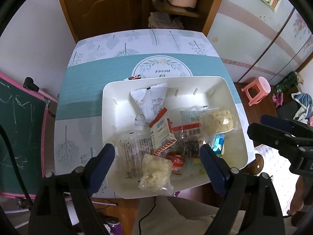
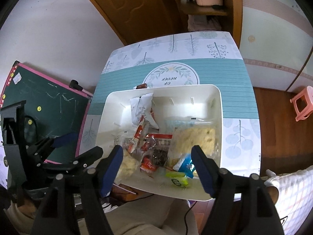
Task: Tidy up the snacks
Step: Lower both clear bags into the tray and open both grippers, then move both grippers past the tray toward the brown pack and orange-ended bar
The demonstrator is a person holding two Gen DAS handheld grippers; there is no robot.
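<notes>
White plastic forms the shallow rectangular bin (image 1: 237,146) that holds nearly all the snacks, and it sits on the near half of the worktop (image 1: 82,90), its near edge overhanging the worktop's edge toward the person. Inside, the packets lie in a loose heap at the near end: a crumpled white wrapper (image 1: 150,99) leaning toward the far left, a red-and-white sachet (image 1: 162,135) in the middle, a clear bag of dark pieces (image 1: 187,146) beside it, a small red packet (image 1: 177,163), a clear pack of pale puffed pieces (image 1: 155,173) at the near rim, a larger clear bag of pale cake-like pieces (image 1: 217,120) on the right, a blue wrapper (image 1: 218,144) and a small green packet (image 2: 177,179). The far half of the bin is bare. One small dark bar (image 1: 135,77) lies outside, on the worktop just beyond the bin's far rim. The left hand-held gripper (image 1: 157,161) hangs over the near heap with its jaws spread wide and nothing pressed between them; the puffed pack lies below and between them, untouched. The right hand-held gripper (image 2: 157,163) also hangs over the near end, jaws apart and empty. Judging from this, the gathering is mostly done: the snacks are in the bin but unsorted, and the stray bar seems to be what remains to collect.
</notes>
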